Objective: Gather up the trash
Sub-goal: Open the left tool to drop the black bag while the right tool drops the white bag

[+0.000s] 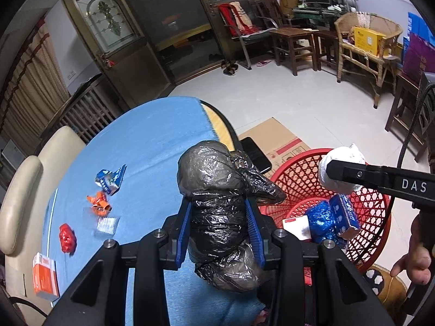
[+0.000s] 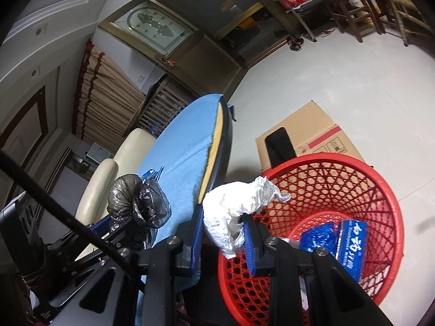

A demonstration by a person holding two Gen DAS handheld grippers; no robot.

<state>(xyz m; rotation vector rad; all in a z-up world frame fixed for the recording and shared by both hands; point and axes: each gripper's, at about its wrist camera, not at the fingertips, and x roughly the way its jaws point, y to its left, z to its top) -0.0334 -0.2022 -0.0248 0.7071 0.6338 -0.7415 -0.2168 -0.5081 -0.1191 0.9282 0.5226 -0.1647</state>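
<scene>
A crumpled black plastic bag point(image 1: 217, 212) is clamped between the blue pads of my left gripper point(image 1: 220, 222), over the edge of the round table with the blue cloth point(image 1: 152, 141). My right gripper point(image 2: 225, 233) is clenched on a crumpled white paper wad point(image 2: 233, 203), above the rim of the red plastic lattice basket point(image 2: 380, 190) at 3 o'clock from the table. Inside the basket lie a blue carton point(image 2: 350, 247) and a crumpled blue bag point(image 2: 318, 236). On the cloth at 9 o'clock remain a blue wrapper point(image 1: 111, 176), an orange wrapper point(image 1: 99, 202), a red wad point(image 1: 66, 237) and an orange-white box point(image 1: 44, 278).
</scene>
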